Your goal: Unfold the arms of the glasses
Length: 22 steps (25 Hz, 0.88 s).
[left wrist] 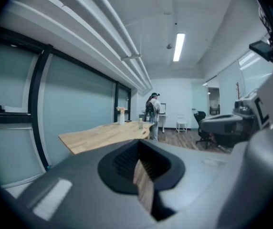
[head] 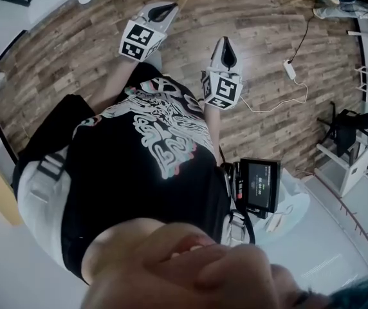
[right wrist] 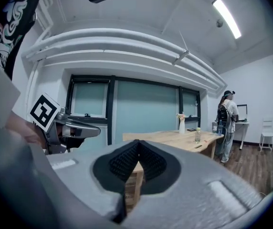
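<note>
No glasses show in any view. In the head view both grippers are held out in front of the person's black printed shirt [head: 152, 153], above the wood floor. My left gripper [head: 163, 10] is shut, with its marker cube [head: 139, 40] toward the body. My right gripper [head: 226, 51] is shut too. In the left gripper view the left gripper [left wrist: 139, 146] has its black pads meeting at the tip with nothing between them. The right gripper [right wrist: 137, 146] looks the same in its own view, which also shows the left gripper [right wrist: 74, 128] to its left.
A light wooden table [left wrist: 103, 135] [right wrist: 174, 138] stands ahead by a glass wall, bearing a vase and a bottle. A person with a backpack [right wrist: 227, 113] stands beyond it. On the floor lie a white cable and adapter [head: 290, 69]. A black chair [head: 351, 124] stands at right.
</note>
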Each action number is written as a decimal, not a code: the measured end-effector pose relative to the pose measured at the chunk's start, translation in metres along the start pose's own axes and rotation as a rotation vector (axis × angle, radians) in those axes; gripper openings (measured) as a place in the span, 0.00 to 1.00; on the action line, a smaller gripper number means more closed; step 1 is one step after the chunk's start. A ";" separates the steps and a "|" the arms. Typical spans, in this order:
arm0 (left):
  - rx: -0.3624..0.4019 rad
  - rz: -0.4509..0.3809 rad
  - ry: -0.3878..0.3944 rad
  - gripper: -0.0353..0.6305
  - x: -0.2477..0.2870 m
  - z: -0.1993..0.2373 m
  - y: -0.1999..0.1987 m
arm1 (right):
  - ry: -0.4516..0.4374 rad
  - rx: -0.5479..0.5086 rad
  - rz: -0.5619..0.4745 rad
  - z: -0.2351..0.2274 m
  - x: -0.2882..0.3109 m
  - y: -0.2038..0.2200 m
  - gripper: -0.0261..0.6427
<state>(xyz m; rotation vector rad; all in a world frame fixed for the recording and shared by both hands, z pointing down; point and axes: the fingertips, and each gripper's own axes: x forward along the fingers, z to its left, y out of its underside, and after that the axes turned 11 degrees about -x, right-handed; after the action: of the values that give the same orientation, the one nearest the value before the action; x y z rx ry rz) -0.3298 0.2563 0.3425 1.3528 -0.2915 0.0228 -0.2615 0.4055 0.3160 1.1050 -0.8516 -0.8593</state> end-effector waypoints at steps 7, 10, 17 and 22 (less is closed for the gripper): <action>0.002 0.014 0.024 0.04 0.009 -0.009 0.002 | 0.076 0.032 0.017 -0.029 -0.018 0.013 0.04; 0.002 0.029 0.033 0.04 0.018 -0.006 0.005 | 0.083 0.036 0.028 -0.030 -0.014 0.017 0.04; 0.008 0.043 0.024 0.04 0.048 0.006 0.006 | 0.061 0.055 0.058 -0.045 0.018 0.031 0.04; -0.005 0.060 -0.006 0.04 0.111 0.045 0.003 | 0.020 0.076 0.106 -0.070 0.087 0.056 0.04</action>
<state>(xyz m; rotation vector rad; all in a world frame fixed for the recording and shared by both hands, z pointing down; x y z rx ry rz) -0.2319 0.1965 0.3787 1.3396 -0.3373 0.0679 -0.1541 0.3667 0.3659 1.1227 -0.9245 -0.7315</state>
